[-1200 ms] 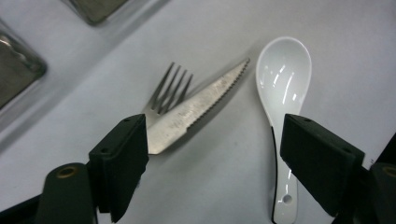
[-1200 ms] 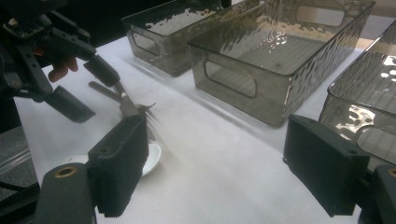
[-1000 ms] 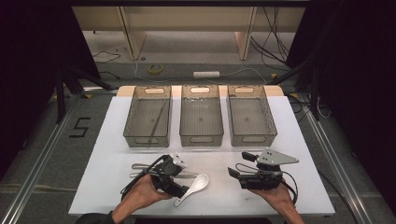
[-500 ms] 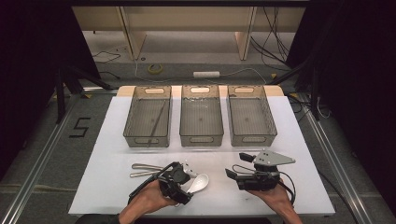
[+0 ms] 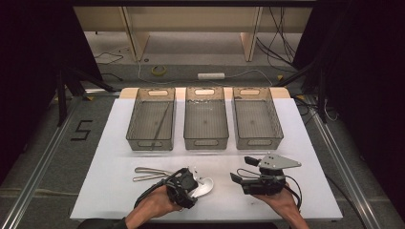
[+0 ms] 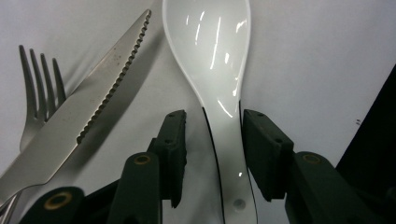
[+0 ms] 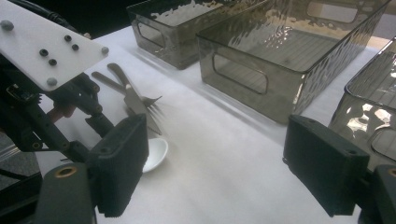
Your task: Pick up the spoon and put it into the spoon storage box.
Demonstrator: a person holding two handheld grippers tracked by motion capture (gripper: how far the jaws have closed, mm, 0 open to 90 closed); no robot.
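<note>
Your left gripper (image 6: 210, 140) is down over the white spoon (image 6: 215, 79), and the handle runs straight up the gap between the two black pads (image 6: 173, 144). That's the relation that counts: the spoon's long axis lies along your line of sight, bowl away from you, handle end toward your palm, so the pads stand either side of its narrow neck. The jaws are open, with a sliver of table showing on the left side of the handle; the right pad looks close to touching, though I can't tell whether it does.

From above, the spoon (image 5: 203, 187) sits on the white table (image 5: 305, 143) near the front edge, its bowl poking out to the right of your left gripper (image 5: 188, 181). Just to the left lie the serrated knife (image 6: 88, 107) and the fork (image 6: 37, 88), close beside the spoon but apart from it.

Your right gripper (image 5: 239, 177) hangs open and empty, jaws wide, well to the right of the spoon. So the left hand has it: a straight squeeze across the handle looks like all the next move needs. The three grey bins (image 5: 204, 119) wait farther back.
</note>
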